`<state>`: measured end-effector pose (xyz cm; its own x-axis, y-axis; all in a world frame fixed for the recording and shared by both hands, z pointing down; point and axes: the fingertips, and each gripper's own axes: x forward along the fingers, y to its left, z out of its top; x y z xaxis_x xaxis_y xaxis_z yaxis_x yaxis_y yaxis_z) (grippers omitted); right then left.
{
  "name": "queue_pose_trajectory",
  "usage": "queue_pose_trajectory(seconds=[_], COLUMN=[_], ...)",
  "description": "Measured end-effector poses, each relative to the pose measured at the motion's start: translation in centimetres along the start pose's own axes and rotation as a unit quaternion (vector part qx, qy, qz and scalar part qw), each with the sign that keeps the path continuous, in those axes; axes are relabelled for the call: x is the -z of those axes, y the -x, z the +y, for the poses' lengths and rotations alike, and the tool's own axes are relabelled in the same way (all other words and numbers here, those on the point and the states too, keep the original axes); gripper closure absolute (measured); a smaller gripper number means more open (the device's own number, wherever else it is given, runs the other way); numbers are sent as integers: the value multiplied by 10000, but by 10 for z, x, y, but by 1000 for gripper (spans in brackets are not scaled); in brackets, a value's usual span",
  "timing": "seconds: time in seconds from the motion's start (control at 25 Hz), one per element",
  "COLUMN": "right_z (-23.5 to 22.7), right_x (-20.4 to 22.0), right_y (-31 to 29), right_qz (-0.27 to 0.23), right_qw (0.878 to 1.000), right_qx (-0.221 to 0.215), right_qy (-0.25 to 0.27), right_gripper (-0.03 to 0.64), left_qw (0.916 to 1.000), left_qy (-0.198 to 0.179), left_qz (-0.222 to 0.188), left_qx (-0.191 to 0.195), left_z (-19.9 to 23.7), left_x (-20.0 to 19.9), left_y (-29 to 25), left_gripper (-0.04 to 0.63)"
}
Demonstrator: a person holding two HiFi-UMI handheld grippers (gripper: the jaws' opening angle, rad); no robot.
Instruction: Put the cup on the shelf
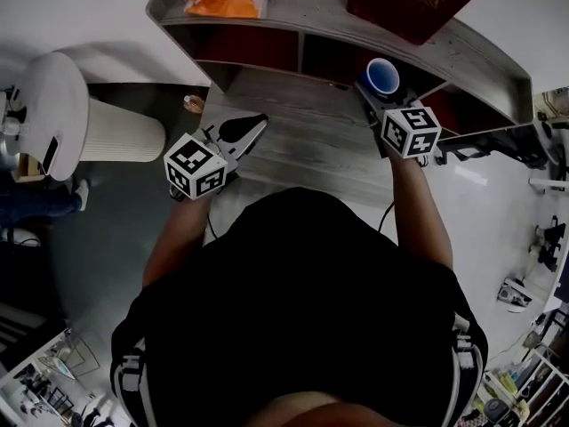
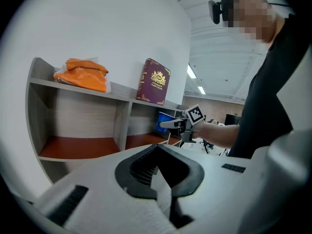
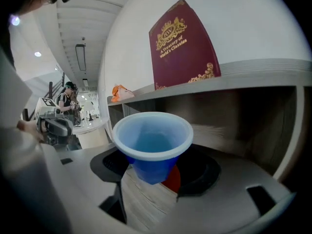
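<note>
Before the wood-grain shelf (image 1: 311, 9), the right gripper (image 3: 155, 173) holds a flared blue cup (image 3: 152, 140).

Only one thing here is carrying words I can read. The dark red book (image 3: 185, 43) leaning on the top board of the shelf (image 3: 263, 74) is showing gold lettering on its cover: "A Treasury of World's Classics", running just under a gold crest. Inside that crest two letters are appearing, seemingly "RW", though I am not making them out for certain. In the left gripper view and the head view the same cover is coming through too small to read. The left marker cube (image 1: 194, 165) and right marker cube (image 1: 411, 131) are displaying only black-and-white square patterns, no letters or numbers.
</note>
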<state>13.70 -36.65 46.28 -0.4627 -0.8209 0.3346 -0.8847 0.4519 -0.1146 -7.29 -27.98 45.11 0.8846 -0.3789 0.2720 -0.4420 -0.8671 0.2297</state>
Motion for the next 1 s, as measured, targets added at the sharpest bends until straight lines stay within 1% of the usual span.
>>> queue_pose_trajectory(seconds=[0.08,0.2,0.4,0.64,1.0], right_z=[-8,-26,-49,-64,-66], right_x=[4,13,27,41,55], right_y=[-10,-22,-37,-49,-67], right_qz=[63,188,377,520,635], right_qw=[10000,9997,9991,9985,9979], right_qx=[-3,105,183,188,99], right_qy=[25,86,57,-51,-68], right_gripper=[331,331,331,331,331], left_qw=[9999,9997,9992,9990,9990], left_qy=[53,137,228,288,297], left_qz=[6,24,30,53,122], left_qx=[-91,-197,-337,-350,-319], left_z=[4,9,13,14,10], left_x=[1,3,6,8,9], left_y=[-1,-3,-3,-14,-24], left_gripper=[578,578,578,578,578])
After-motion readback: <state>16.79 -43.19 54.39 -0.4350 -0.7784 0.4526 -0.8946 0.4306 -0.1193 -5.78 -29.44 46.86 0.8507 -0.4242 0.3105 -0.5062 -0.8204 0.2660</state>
